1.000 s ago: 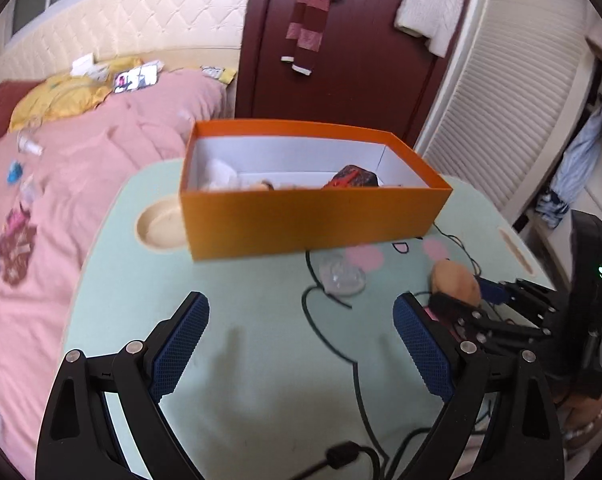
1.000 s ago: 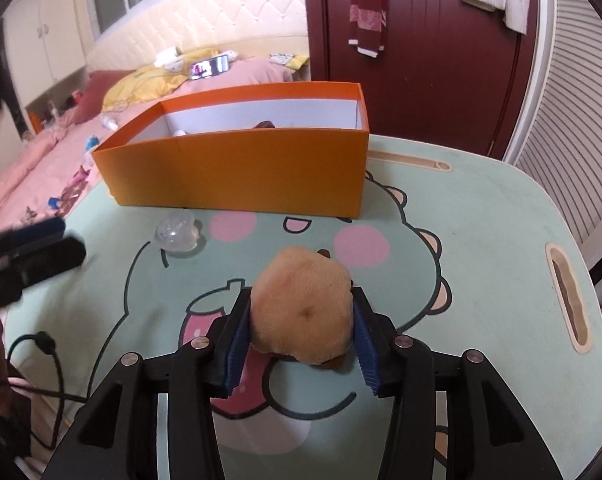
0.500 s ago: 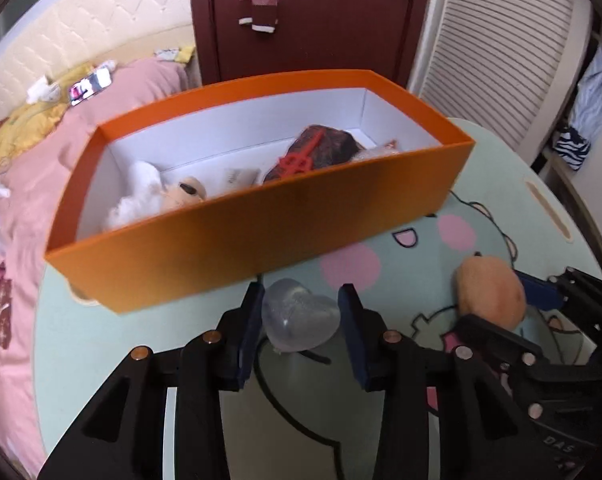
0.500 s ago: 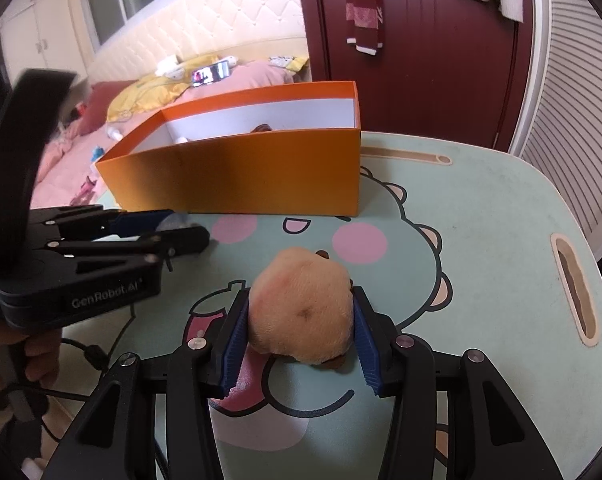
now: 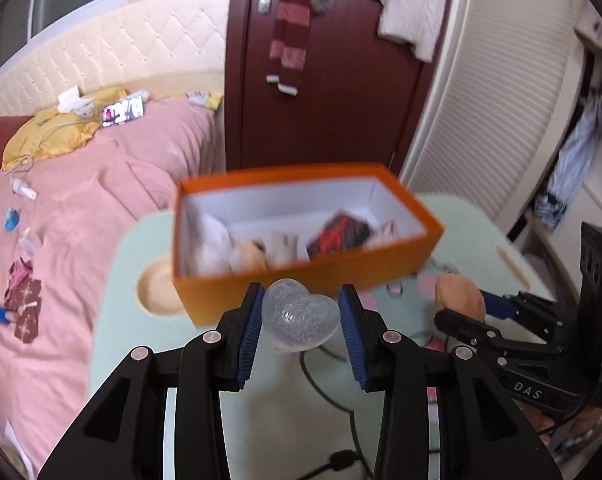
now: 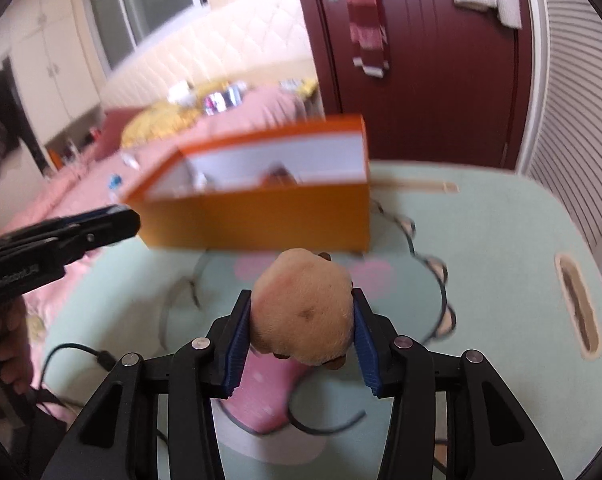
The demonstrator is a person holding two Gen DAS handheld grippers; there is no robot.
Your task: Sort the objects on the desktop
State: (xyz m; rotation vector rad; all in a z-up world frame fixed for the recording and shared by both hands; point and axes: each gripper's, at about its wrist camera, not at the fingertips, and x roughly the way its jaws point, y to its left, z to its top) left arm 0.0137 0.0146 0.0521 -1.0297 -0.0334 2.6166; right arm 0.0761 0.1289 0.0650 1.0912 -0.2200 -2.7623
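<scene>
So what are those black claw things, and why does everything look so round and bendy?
Those black claws are grabbing tools. A person holds one in each hand, and each has a small camera that looks out along its two fingers. The lens is very wide, so straight things look bent.

One picture comes from the left tool. It is squeezing a clear plastic heart between its blue pads.

The other picture comes from the right tool. It is squeezing a fuzzy tan plush toy.

Both are held above a pale green table with a cartoon drawn on it. On the table stands an open orange box with a few things already inside; they are too blurry to name. A black cable lies there too.
</scene>
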